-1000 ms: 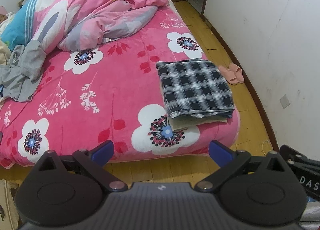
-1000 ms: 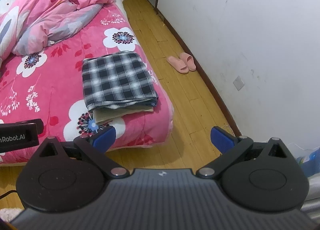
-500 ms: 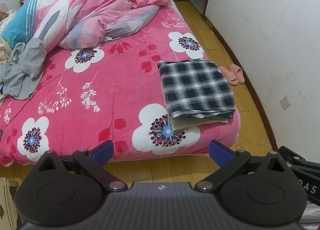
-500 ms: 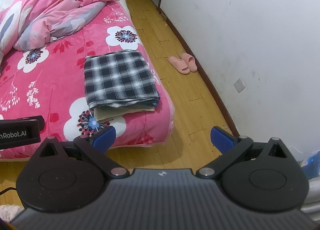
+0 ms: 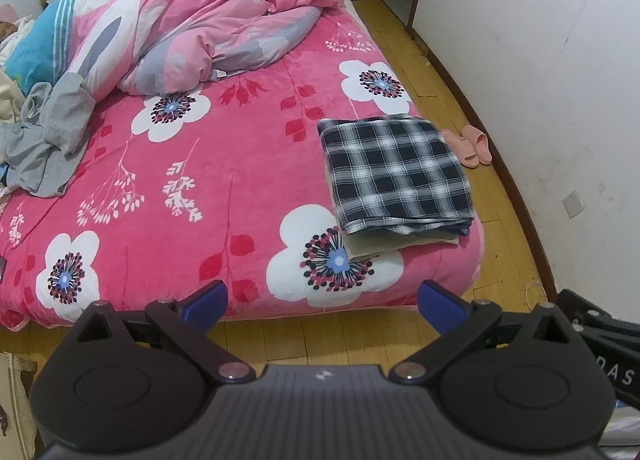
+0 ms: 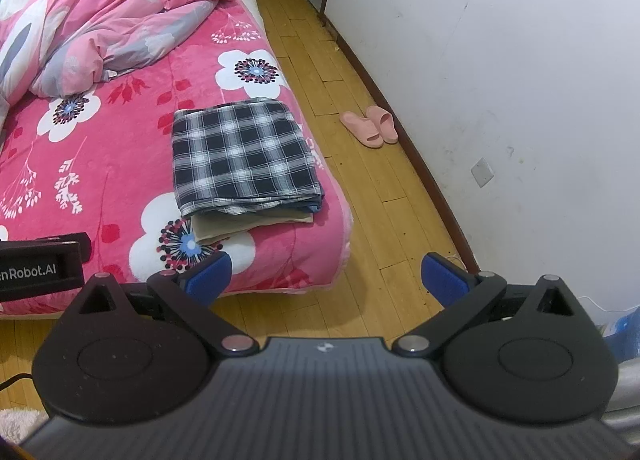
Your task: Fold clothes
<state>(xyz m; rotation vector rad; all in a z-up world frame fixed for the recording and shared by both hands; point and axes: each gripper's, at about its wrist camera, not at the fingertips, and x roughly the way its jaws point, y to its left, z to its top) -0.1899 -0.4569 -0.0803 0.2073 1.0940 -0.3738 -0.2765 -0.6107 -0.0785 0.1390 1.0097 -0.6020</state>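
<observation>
A folded black-and-white plaid garment [image 5: 394,175] lies on a folded beige one [image 5: 380,246] at the near right corner of the pink flowered bed [image 5: 224,179]; the stack also shows in the right wrist view [image 6: 240,159]. A crumpled grey garment [image 5: 44,143] lies at the bed's left side. My left gripper [image 5: 324,300] is open and empty, held off the foot of the bed. My right gripper [image 6: 326,278] is open and empty, over the floor beside the bed's corner.
A rumpled pink duvet [image 5: 208,19] and pillows fill the head of the bed. Pink slippers [image 6: 370,125] lie on the wooden floor by the white wall [image 6: 500,79]. The left gripper's body [image 6: 40,266] shows at the right wrist view's left edge.
Both grippers have shifted slightly, so the bed and the plaid stack sit a little lower and nearer in view. Both stay open and empty.
</observation>
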